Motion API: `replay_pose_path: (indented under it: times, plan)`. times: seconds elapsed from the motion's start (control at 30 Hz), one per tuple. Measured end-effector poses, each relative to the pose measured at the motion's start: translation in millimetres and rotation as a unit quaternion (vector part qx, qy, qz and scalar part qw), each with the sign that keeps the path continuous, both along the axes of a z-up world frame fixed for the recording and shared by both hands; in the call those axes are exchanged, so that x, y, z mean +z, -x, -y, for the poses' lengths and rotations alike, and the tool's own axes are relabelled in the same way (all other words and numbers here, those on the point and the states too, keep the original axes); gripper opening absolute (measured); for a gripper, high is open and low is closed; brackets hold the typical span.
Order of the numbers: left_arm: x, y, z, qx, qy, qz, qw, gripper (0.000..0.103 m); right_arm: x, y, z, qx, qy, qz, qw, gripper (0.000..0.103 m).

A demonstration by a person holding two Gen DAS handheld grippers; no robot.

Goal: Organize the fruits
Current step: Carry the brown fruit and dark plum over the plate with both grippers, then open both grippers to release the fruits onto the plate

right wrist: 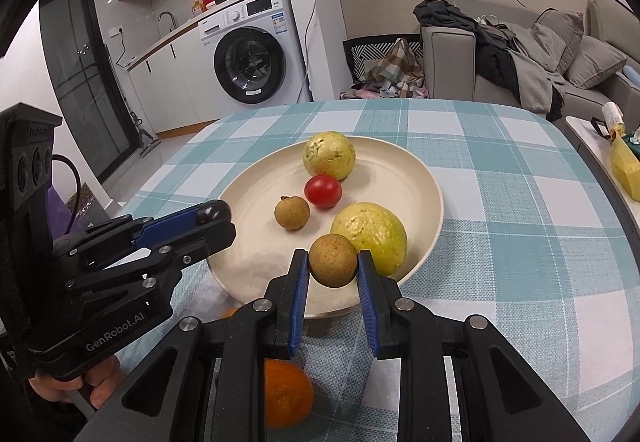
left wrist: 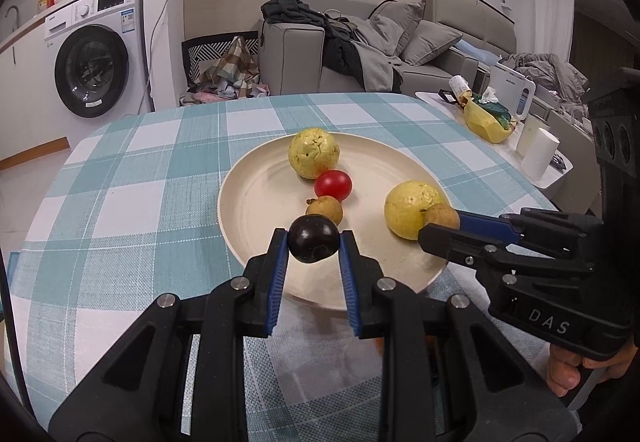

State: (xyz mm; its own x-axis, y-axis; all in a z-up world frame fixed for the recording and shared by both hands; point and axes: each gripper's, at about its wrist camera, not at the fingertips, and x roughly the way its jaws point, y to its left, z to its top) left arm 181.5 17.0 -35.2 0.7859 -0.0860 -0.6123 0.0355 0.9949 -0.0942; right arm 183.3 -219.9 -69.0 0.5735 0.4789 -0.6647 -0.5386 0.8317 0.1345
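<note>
Beyond both tongs, four fruits already sit on the plate (right wrist: 434, 202), while my left gripper (left wrist: 314, 244) pinches a dark plum (left wrist: 313, 239), my right gripper (right wrist: 333, 262) a longan (right wrist: 333, 260), and an orange (right wrist: 288, 394) waits underneath.

Brown longan (right wrist: 333, 260) between right gripper (right wrist: 333, 266) fingers (right wrist: 299, 284) above cream plate (right wrist: 400, 166) rim, beside yellow guava (right wrist: 374, 234).

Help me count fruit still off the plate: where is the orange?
In the right wrist view, the orange lies on the checked tablecloth, nearer than the plate, below the right gripper.
</note>
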Motion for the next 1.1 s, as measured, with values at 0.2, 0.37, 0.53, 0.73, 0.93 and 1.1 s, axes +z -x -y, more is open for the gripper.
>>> replay_pose_path:
  times: [0.2,0.37,0.53,0.73,0.93,1.1]
  plan:
    - [-0.2,0.0,1.4,-0.001,-0.002,0.0,1.0,0.023,-2.4,0.5,-3.1,0.002,0.006,0.002,1.0,0.025]
    - [-0.2,0.0,1.6,-0.001,-0.001,0.0,1.0,0.023,-5.0,-0.4,-5.5,0.004,0.012,-0.001,1.0,0.025]
    - [-0.1,-0.2,1.4,-0.001,-0.001,0.0,1.0,0.023,-6.3,1.3,-6.4,0.006,0.017,0.001,1.0,0.025]
    - [-2.7,-0.4,2.3,-0.001,-0.001,-0.002,1.0,0.023,-6.6,1.1,-6.9,0.006,0.016,-0.003,1.0,0.025]
    - [-3.1,0.2,0.6,0.004,0.001,-0.003,1.0,0.023,-6.9,-0.4,-6.2,0.006,0.015,-0.005,1.0,0.027]
    - [-2.7,5.8,-6.1,0.007,0.012,-0.006,0.9999,0.045,-4.3,1.7,-2.8,0.002,0.018,0.003,1.0,0.038]
